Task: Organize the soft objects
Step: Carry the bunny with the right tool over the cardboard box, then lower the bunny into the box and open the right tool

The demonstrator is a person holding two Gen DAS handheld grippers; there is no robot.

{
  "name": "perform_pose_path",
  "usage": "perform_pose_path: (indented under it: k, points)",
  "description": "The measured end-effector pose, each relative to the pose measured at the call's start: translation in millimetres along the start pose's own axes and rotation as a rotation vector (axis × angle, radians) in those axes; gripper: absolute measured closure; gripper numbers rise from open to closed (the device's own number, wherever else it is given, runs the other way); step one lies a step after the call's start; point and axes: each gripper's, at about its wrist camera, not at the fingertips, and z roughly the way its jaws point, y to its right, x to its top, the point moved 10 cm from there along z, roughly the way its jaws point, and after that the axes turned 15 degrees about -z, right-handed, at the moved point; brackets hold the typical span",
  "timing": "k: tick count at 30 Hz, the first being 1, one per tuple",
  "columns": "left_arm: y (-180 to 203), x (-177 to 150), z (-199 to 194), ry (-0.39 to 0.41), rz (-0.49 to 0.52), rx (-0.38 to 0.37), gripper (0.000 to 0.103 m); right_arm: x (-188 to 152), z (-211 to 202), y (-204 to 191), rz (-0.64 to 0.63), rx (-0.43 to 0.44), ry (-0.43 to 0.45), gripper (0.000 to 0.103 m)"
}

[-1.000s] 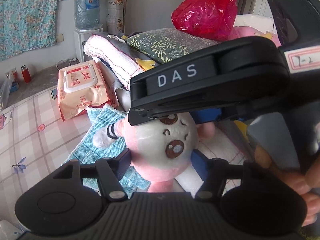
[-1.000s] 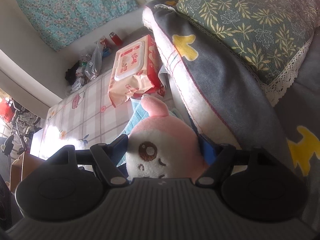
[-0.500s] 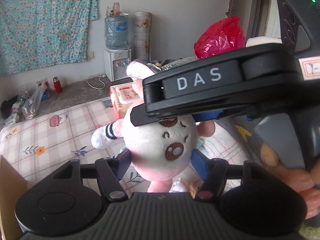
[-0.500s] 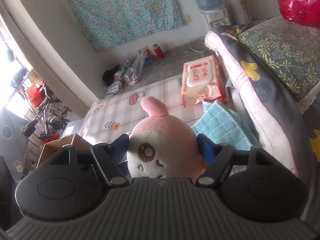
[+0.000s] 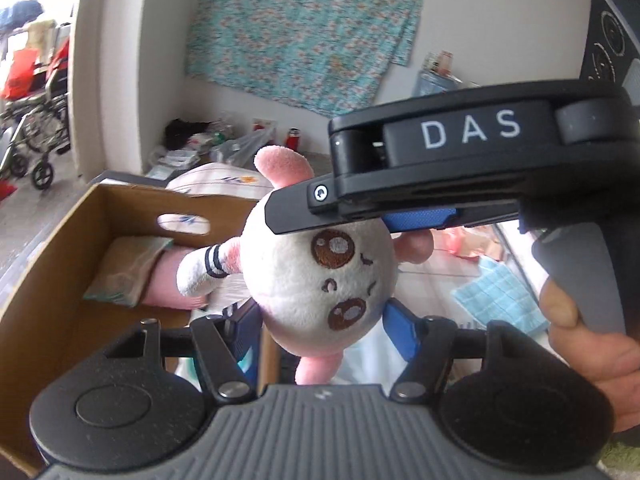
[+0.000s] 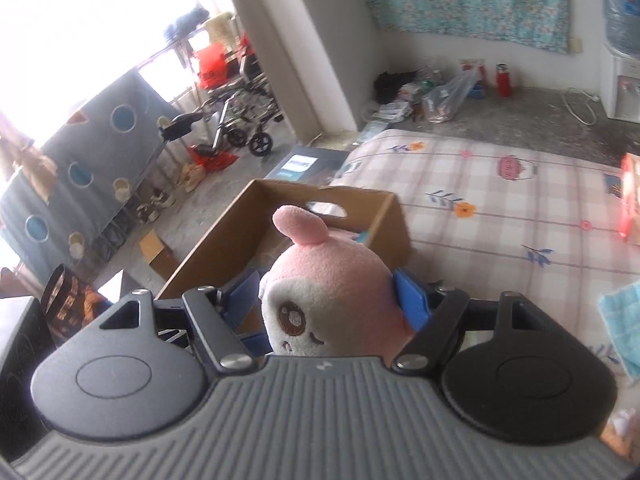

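Both grippers grasp one plush toy [image 5: 320, 276] at once. In the left wrist view, the left gripper [image 5: 320, 320] has its blue pads against the lower flanks of the round white-and-pink head; the right gripper [image 5: 416, 216] crosses above it, one blue pad pressed on the top of the head. In the right wrist view, the right gripper [image 6: 328, 300] has its jaws clenched on either side of the plush toy [image 6: 332, 292], pink ear up.

Position: the toy hangs in the air, clear of the bed [image 6: 500, 200], just in front of and above the open cardboard box [image 5: 60, 280]. The box sits beside the bed's edge and already holds a folded cloth [image 5: 128, 268] and something pink under it. A blue towel [image 5: 500, 296] lies on the bed behind.

Handling notes:
- Light, stuffed, compliant. The head bulges around the pads, so the grip is by squeeze, not by edge.
- Pile fabric gives good friction; slip risk low while pads stay near the widest part of the head.
- The striped limb [image 5: 204, 268] and ear [image 5: 284, 164] are floppy and poor for carrying.
- Not fragile; a short drop into the box should do no harm.

Judgement: transfer to the box is nearly complete. The next move needs the toy centred over the opening, limb clear of the box wall, then both pairs of jaws released together.
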Motion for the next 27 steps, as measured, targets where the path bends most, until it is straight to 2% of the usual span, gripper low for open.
perform_pose_path:
  k: [5,8,10,15,19,22,25,27]
  points:
    - [-77.1,13.9,11.2,-0.02,-0.146,0.123,0.036,33.5,82.4,-89.6,-0.125,0.168,-0.117,0.029]
    - [-115.2,14.9,25.3,-0.064,-0.221,0.183,0.036,37.5,132.2,-123.0,-0.174,0.225,-0.205,0.029]
    - [-138.4,11.5,31.3,-0.104,-0.283,0.198,0.035,37.3,160.8,-135.2,-0.191,0.249,-0.263,0.028]
    - [-185.1,-9.6,38.2,-0.224,-0.455,0.186,0.036,20.8,227.5,-139.2,-0.2,0.293,-0.416,0.028]
    - [-197.4,-17.8,50.4,-0.298,-0.552,0.167,0.036,11.6,260.5,-133.7,-0.169,0.326,-0.495,0.029]
    - [-206.3,-23.0,57.2,-0.332,-0.59,0.155,0.037,-0.6,278.2,-117.6,-0.15,0.325,-0.529,0.029]
    - [-215.0,-17.8,61.1,-0.323,-0.588,0.168,0.036,-8.5,293.1,-109.3,-0.145,0.321,-0.541,0.029]
    - [-213.4,-18.4,65.2,-0.345,-0.62,0.141,0.036,-7.7,300.2,-105.2,-0.15,0.317,-0.536,0.029]
